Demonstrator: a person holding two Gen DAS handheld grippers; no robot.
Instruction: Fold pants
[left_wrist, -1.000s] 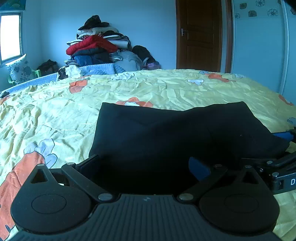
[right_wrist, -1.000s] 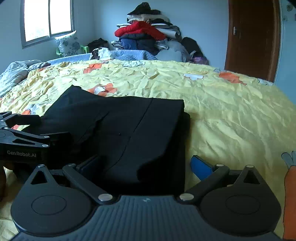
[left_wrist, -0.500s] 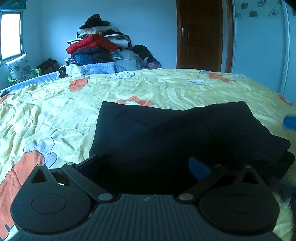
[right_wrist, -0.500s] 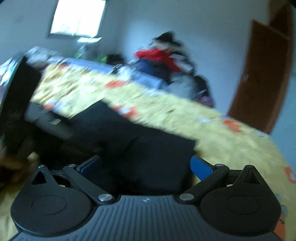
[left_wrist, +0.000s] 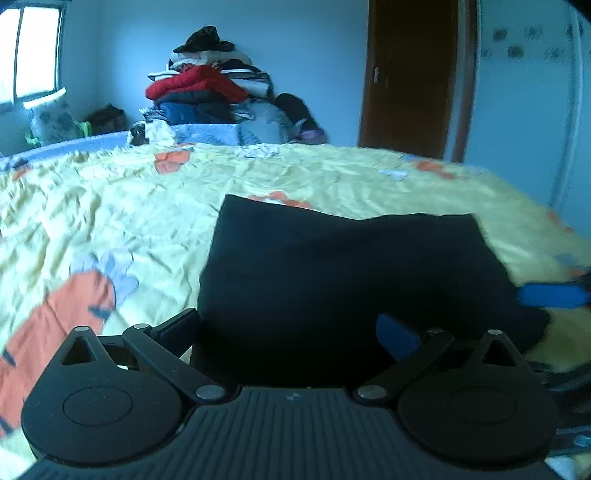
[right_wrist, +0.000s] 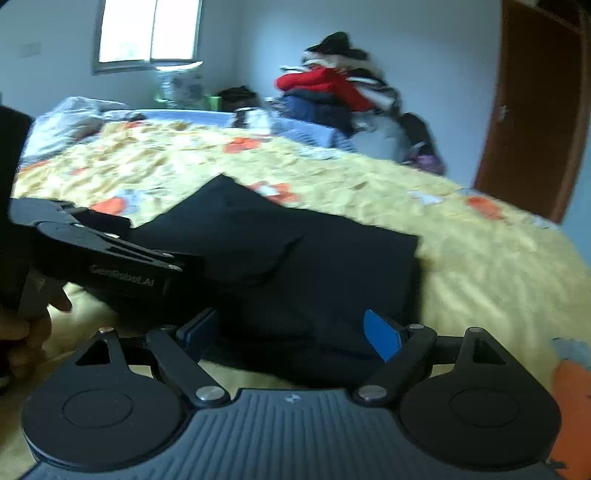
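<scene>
The black pants (left_wrist: 343, 269) lie folded into a flat rectangle on the yellow bedspread (left_wrist: 110, 206). My left gripper (left_wrist: 291, 328) is open, its fingers straddling the near edge of the pants. My right gripper (right_wrist: 291, 332) is open at the pants' (right_wrist: 295, 266) near right edge, holding nothing. The left gripper body (right_wrist: 110, 258) shows at the left of the right wrist view. A blue pad of the right gripper (left_wrist: 550, 295) shows at the right edge of the left wrist view.
A tall pile of clothes (left_wrist: 210, 96) stands beyond the far side of the bed. A brown door (left_wrist: 410, 77) is at the back right. A window (right_wrist: 147, 33) and a pillow (right_wrist: 181, 85) are at the back left.
Both grippers have lifted and pulled back a little from the pants. The right gripper swung up and left, then settled; its jaws stay open. The pants have not moved.
</scene>
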